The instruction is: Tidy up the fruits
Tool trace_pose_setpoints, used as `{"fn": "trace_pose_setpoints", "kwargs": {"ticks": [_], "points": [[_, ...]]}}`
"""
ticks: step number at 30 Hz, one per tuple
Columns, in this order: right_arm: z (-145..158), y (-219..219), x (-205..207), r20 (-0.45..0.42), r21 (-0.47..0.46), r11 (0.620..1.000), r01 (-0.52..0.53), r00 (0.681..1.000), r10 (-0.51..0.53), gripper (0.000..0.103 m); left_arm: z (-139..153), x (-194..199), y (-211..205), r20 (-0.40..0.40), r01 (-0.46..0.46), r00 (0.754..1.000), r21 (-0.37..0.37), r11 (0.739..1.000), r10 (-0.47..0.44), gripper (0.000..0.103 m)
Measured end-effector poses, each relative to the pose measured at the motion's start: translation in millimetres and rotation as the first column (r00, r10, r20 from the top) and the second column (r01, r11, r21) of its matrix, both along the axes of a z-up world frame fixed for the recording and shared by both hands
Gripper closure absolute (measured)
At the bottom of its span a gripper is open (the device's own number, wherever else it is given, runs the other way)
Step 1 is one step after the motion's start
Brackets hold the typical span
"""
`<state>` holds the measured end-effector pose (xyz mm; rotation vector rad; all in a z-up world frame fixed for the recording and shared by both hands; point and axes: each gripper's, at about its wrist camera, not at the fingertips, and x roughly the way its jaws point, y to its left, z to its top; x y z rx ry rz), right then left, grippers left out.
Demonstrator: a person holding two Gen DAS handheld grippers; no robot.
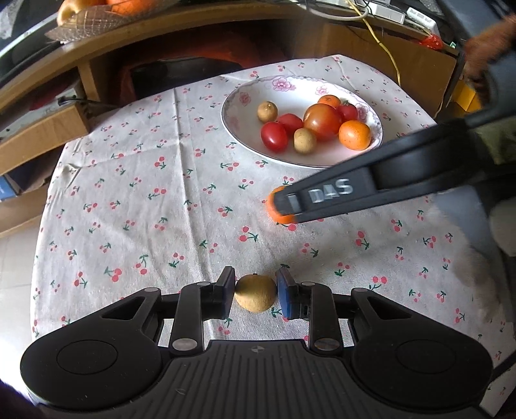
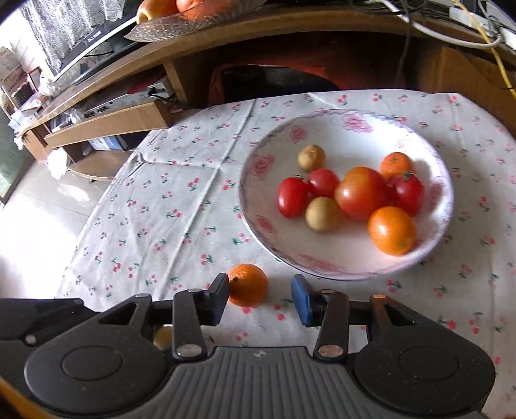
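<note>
A tan round fruit (image 1: 254, 293) sits on the cherry-print tablecloth between the pads of my left gripper (image 1: 255, 290), and both pads touch it. A small orange (image 2: 247, 285) lies on the cloth just in front of the plate, against the left finger of my right gripper (image 2: 260, 285), whose jaws stand wide apart. In the left wrist view the right gripper (image 1: 285, 206) reaches in from the right over that orange (image 1: 274, 201). The white flowered plate (image 2: 258, 161) (image 1: 238, 106) holds several tomatoes, two oranges and two tan fruits.
A wooden cabinet (image 2: 225, 42) rises behind the table, with a glass dish of fruit (image 2: 180, 16) on top and cables (image 1: 380, 38) at the right. The tablecloth (image 1: 129, 193) ends at the left over a pale floor (image 2: 32, 225).
</note>
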<state>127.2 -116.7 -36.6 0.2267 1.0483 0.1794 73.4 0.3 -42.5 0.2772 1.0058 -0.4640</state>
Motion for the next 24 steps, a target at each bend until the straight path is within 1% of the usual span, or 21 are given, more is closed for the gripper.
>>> {"fn": "trace_pose_setpoints", "kwargs": {"ticks": [2, 4, 5, 6, 7, 12, 16, 20, 24], "points": [[-2.0, 6.7, 1.6, 0.000, -0.012, 1.000, -0.026, 1.000, 0.026, 0.061, -1.5, -0.4, -1.0, 0.000, 0.007, 1.000, 0.005, 1.000, -0.007, 0.066], [-2.7, 11.6, 1.1, -0.001, -0.020, 0.999, -0.044, 0.999, 0.044, 0.063, -3.4, -1.2, -2.1, -0.001, 0.013, 1.000, 0.010, 1.000, -0.013, 0.066], [-2.2, 13.5, 0.1, 0.000, -0.025, 0.998, -0.055, 0.998, 0.055, 0.067, -3.7, -1.8, -2.6, 0.001, 0.016, 1.000, 0.013, 1.000, -0.016, 0.066], [-1.3, 14.5, -1.1, 0.001, -0.024, 0.997, -0.068, 0.998, 0.068, 0.074, -3.6, -2.4, -3.2, 0.003, 0.019, 1.000, 0.017, 1.000, -0.019, 0.066], [-0.2, 14.2, -2.3, 0.000, -0.013, 0.997, -0.074, 0.997, 0.074, 0.075, -3.3, -3.8, -3.6, 0.004, 0.020, 1.000, 0.019, 1.000, -0.020, 0.066], [4.2, 5.0, -13.0, -0.003, -0.008, 0.997, -0.074, 0.997, 0.073, 0.076, -0.4, -7.2, -2.4, 0.005, 0.016, 1.000, 0.018, 1.000, -0.016, 0.066], [17.4, -7.2, -31.0, 0.015, -0.028, 0.998, -0.057, 0.998, 0.058, 0.076, 3.7, -12.9, -2.8, 0.006, 0.018, 1.000, 0.006, 1.000, -0.018, 0.066], [27.1, -17.2, -60.8, 0.021, -0.078, 0.996, -0.045, 0.999, 0.047, 0.076, 6.4, -22.8, -2.8, 0.005, 0.027, 1.000, 0.000, 1.000, -0.027, 0.066], [25.9, -17.8, -96.4, -0.008, -0.118, 0.991, -0.068, 0.998, 0.067, 0.076, 7.8, -35.6, -3.5, 0.000, 0.038, 0.999, 0.000, 0.999, -0.038, 0.066]]}}
